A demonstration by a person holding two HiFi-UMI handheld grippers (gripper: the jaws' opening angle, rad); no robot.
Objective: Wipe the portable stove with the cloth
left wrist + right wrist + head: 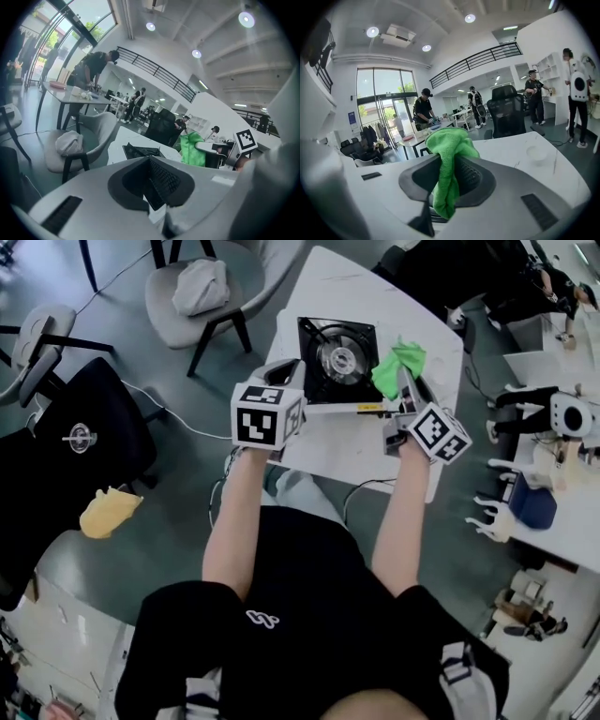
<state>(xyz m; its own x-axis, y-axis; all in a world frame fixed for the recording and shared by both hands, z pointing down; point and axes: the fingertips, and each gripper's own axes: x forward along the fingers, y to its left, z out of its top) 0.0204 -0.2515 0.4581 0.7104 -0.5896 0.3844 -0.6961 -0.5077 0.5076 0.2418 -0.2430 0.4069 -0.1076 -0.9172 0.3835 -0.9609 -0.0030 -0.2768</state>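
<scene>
Green cloth point(398, 364) hangs bunched from the right gripper point(405, 381) in the head view, just at the right edge of the portable stove point(337, 357). The black stove sits on a white counter point(375, 296), its round burner facing up. The left gripper point(292, 371) is at the stove's left edge; whether it touches the stove cannot be told from here. Both marker cubes lie near the counter's front edge. To the left, off the counter, a grey chair point(202, 306) carries a pale bundle, and a black chair point(84, 442) stands further left.

In the left gripper view, the left gripper point(151, 182) has its fingers point(161, 178) drawn together, with nothing seen between the dark pads. Ahead of them lies the portable stove point(140, 151) on the counter point(119, 140). To its right is the cloth point(192, 150), with the right gripper point(220, 154) beside it.

In the right gripper view, the right gripper point(447, 183) has its fingers point(471, 178) clamped on the cloth point(449, 140). One fold bulges above the pads and a tail hangs down below them. Beyond runs the white marbled counter point(534, 154), and a black office chair point(506, 115) stands behind it.
</scene>
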